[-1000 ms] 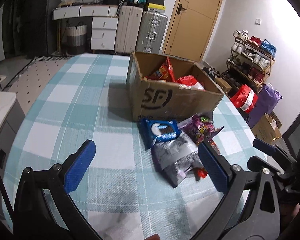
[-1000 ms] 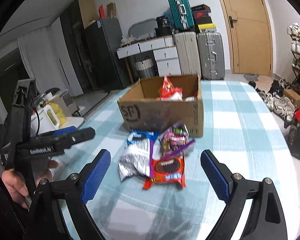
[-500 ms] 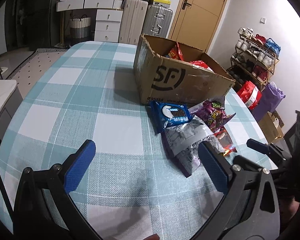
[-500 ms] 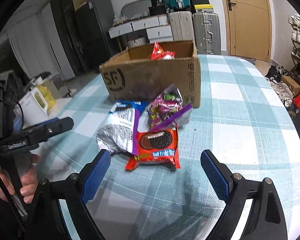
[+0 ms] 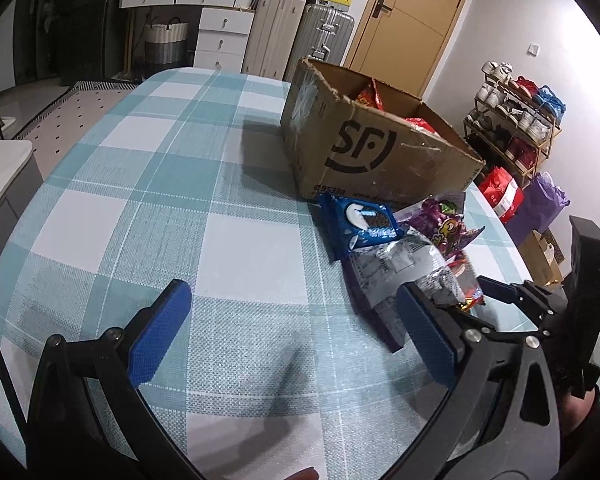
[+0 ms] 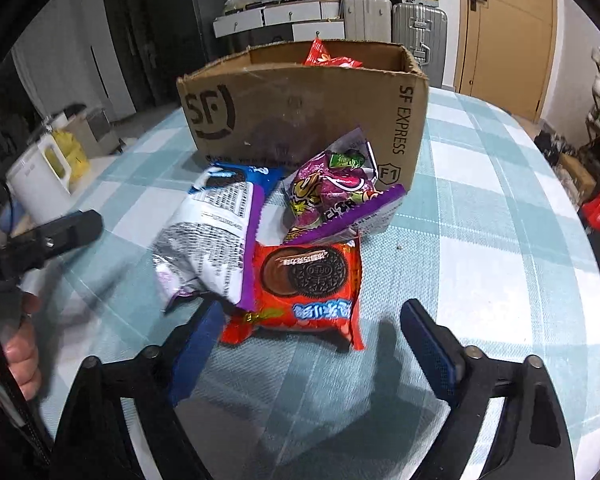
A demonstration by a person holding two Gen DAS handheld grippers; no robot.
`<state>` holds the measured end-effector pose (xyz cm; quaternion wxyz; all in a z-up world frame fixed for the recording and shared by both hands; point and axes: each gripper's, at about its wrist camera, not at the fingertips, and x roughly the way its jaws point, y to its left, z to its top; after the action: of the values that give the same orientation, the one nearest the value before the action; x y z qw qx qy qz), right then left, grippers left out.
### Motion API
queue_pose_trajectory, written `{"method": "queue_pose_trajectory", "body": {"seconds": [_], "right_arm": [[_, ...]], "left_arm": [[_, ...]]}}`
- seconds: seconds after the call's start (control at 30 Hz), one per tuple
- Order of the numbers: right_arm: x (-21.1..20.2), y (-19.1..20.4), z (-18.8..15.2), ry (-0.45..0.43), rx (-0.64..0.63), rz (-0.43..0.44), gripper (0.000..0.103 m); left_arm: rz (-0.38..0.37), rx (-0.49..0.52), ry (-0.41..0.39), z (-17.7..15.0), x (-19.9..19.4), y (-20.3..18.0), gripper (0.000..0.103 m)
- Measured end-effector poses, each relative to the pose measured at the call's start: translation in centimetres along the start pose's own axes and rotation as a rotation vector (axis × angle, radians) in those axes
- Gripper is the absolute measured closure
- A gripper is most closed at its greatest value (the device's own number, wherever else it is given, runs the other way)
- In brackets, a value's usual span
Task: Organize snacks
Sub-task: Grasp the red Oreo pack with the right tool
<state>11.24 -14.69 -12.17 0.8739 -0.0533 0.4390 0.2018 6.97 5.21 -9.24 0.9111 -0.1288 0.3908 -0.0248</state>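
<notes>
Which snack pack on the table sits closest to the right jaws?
The red Oreo pack, lying flat at the front of the pile, its near edge just ahead of the closing right gripper. The silver bag, purple bag and blue pack lie farther back.

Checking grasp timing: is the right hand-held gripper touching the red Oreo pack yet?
Cannot tell. In the right wrist view the closing right hand-held gripper brackets the red Oreo pack's near edge; its blurred left finger meets the pack's corner, with no gap or contact plain.

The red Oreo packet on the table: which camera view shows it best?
The right wrist view: the red Oreo packet lies unobstructed, label visible, just ahead of the closing tongs. In the left wrist view only a sliver shows behind the silver bag.
</notes>
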Motion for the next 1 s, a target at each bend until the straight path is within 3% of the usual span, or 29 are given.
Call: {"method": "queue_pose_trajectory", "body": {"seconds": [0.03,0.17,0.23,0.37,0.57,1.0], "right_arm": [[0.3,0.2,0.2,0.004,-0.009,0.016,0.025],[0.7,0.7,0.5,-0.001,-0.040,0.045,0.051],[0.6,0.4,0.5,-0.008,-0.035,0.098,0.055],[-0.1,-1.7,0.0,-0.032,0.064,0.162,0.056],[-0.9,-2.3,-0.3,-0.058,0.085,0.162,0.056],[-2.6,-1.3,-2.1,-0.070,-0.054,0.012,0.056]], "left_arm": [[-0.001,-0.001,0.002,-0.1,0.1,0.1,0.001],[-0.003,-0.009,0.012,-0.1,0.4,0.3,0.001],[-0.008,-0.005,0.017,-0.2,0.4,0.1,0.001],[-0.010,0.012,0.021,-0.2,0.5,-0.4,0.001],[-0.011,0.034,0.036,-0.4,0.7,-1.4,0.001],[0.001,0.086,0.055,-0.5,0.9,-3.3,0.001]]}}
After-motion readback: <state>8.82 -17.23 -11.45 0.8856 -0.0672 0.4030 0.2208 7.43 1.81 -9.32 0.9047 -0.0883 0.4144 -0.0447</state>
